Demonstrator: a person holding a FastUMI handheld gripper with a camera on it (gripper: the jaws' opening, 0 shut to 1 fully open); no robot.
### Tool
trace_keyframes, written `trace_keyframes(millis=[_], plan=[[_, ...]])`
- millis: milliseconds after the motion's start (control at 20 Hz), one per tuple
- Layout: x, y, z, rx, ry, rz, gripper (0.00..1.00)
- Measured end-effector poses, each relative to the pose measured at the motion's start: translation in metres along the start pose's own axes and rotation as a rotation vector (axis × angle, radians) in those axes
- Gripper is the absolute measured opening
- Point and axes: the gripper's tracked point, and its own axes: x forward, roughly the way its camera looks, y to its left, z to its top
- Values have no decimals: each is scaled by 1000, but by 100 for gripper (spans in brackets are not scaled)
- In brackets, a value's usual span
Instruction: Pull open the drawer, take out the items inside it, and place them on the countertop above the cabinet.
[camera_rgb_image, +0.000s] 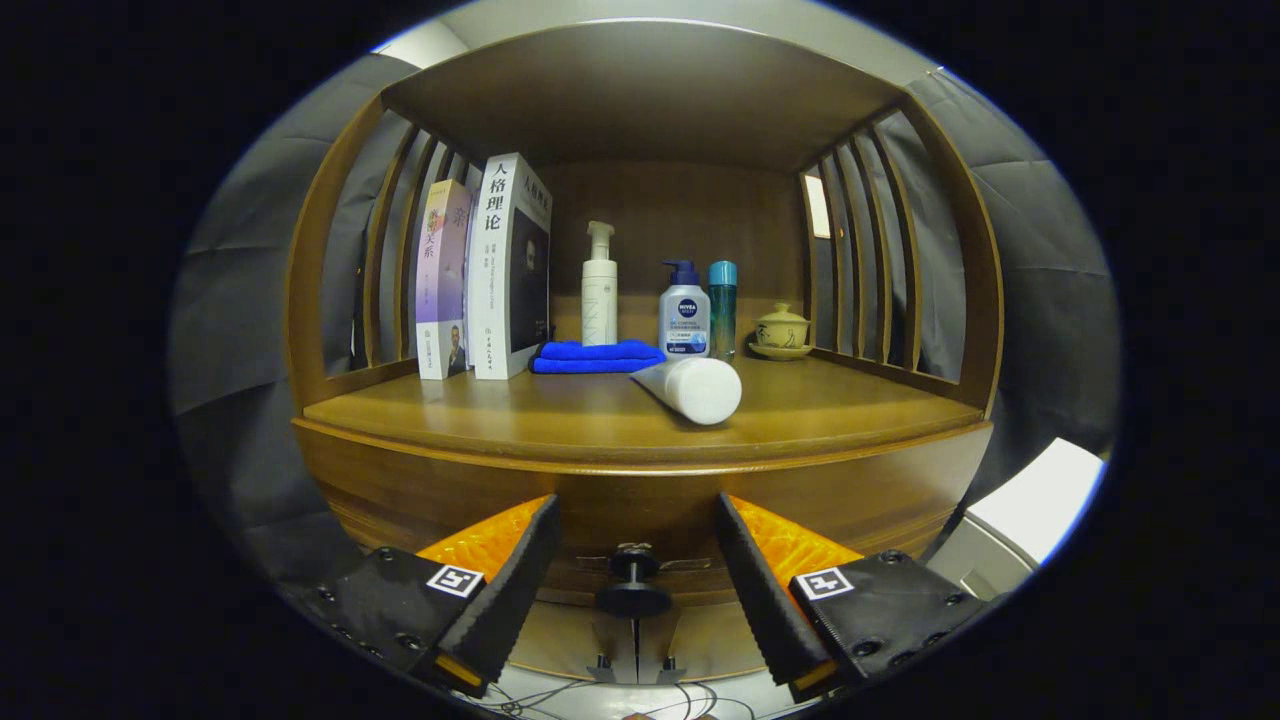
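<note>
Two upright glossy paperback books at left of smooth wooden worktop. Folded blue microfibre cloth beside them. White pump bottle behind cloth. White cylindrical tube lies on side near front edge. Blue-capped pump bottle, slim teal bottle, lidded ceramic cup on saucer at back right. Tool spread wide, empty; round dark drawer knob between fingers, untouched. Curved wooden drawer front closed.

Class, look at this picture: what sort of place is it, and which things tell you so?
Probably a mock household corner in a booth: a wooden cabinet with slatted sides, its countertop holding books, toiletry bottles and a lidded teacup. The gripper, jaws open, faces the drawer knob.
</note>
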Motion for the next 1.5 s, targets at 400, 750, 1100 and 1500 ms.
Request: trace_keyframes(millis=[400,750,1100,1500], plan=[[-75,-33,105,61,-200,-7,96],[-137,-9,162,34,-167,111,97],[-201,-15,211,112,-193,115,97],[-237,-7,204,98,-183,191,98]])
